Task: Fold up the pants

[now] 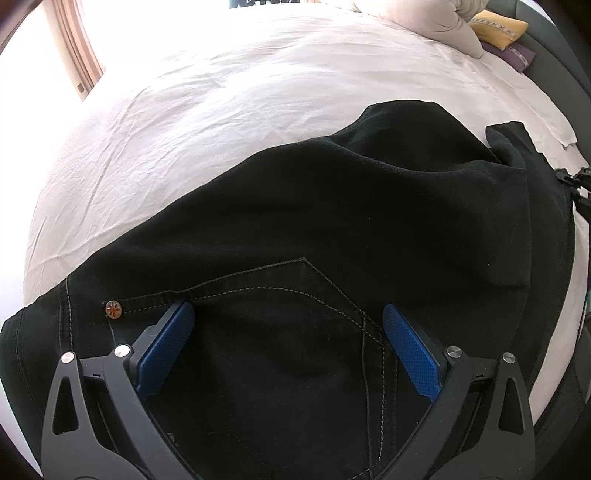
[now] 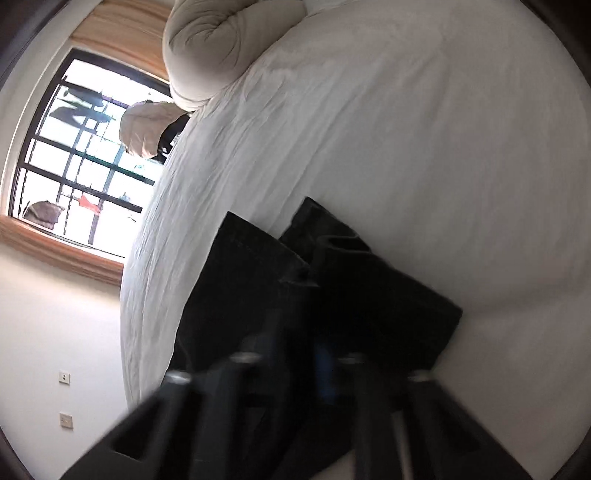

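A bed (image 1: 229,122) with a wrinkled white sheet fills both views, with a bunched pale duvet (image 2: 218,44) at its far end and a yellow cushion (image 1: 498,27) lying on a purple one beside it. A barred window (image 2: 81,158) with a wooden frame stands past the bed's edge, in a white wall that carries two sockets.

The black pants (image 1: 314,221) lie on the sheet, partly folded over so that a rounded dark hump rises towards the far side. The waist end lies nearest the left wrist camera: a back pocket with pale stitching, and a small round rivet (image 1: 113,309) at the pocket's corner.

The left hand-held gripper (image 1: 288,332) is released, its blue pads (image 1: 166,350) spread wide on either side of the pocket area, just above or on the cloth (contact is hard to judge).

The right hand-held gripper (image 2: 310,354) is blurred; its fingers stand close together, clenched, with the leg ends (image 2: 258,280) of the pants right in front of them. Whether cloth is pinched between them I cannot tell.
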Action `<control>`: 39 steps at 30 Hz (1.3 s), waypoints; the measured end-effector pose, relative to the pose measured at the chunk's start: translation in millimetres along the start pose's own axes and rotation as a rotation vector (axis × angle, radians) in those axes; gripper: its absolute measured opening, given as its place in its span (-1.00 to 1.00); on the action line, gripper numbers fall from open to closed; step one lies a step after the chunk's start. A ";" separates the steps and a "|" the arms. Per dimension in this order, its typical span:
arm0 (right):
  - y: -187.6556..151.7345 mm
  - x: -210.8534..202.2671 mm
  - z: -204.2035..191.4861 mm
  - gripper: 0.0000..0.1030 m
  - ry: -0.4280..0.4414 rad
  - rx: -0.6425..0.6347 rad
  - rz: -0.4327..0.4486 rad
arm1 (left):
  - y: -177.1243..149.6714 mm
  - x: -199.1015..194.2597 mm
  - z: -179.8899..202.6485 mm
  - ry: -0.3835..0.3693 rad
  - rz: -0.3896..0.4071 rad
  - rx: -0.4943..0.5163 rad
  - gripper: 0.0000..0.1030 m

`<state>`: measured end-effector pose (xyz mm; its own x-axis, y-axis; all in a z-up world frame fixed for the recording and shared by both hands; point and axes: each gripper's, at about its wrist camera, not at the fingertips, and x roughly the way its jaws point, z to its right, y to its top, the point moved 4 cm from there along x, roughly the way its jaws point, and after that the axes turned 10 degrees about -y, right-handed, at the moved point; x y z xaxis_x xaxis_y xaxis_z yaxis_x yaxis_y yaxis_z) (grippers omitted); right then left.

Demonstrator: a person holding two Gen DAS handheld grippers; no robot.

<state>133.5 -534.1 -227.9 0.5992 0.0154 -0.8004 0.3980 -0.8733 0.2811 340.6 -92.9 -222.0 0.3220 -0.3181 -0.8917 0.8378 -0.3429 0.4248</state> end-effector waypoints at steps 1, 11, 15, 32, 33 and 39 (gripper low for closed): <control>0.6 -4.0 -1.1 -0.82 0.005 -0.001 0.012 | -0.3 -0.4 -0.4 0.000 0.001 0.000 1.00; -27.3 -58.4 23.9 -0.84 0.058 0.076 0.198 | -2.9 1.2 5.2 0.020 0.012 -0.003 1.00; -38.7 -27.3 44.5 -0.80 -0.042 0.093 0.081 | -4.7 1.5 8.8 0.022 0.017 -0.001 1.00; 12.9 -58.4 67.1 0.31 0.026 -0.100 0.121 | -8.3 2.7 15.8 0.040 0.038 0.007 1.00; 18.8 -59.5 67.0 0.31 0.039 -0.133 0.100 | -8.5 2.8 16.2 0.040 0.039 0.008 1.00; 58.8 -21.1 13.2 0.31 -0.015 -0.384 -0.054 | -10.7 0.6 17.2 0.038 0.055 0.010 1.00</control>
<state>135.0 -592.1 -201.5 0.5610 0.0471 -0.8264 0.6614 -0.6258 0.4134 324.2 -104.6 -224.5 0.3842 -0.3030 -0.8721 0.8140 -0.3347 0.4748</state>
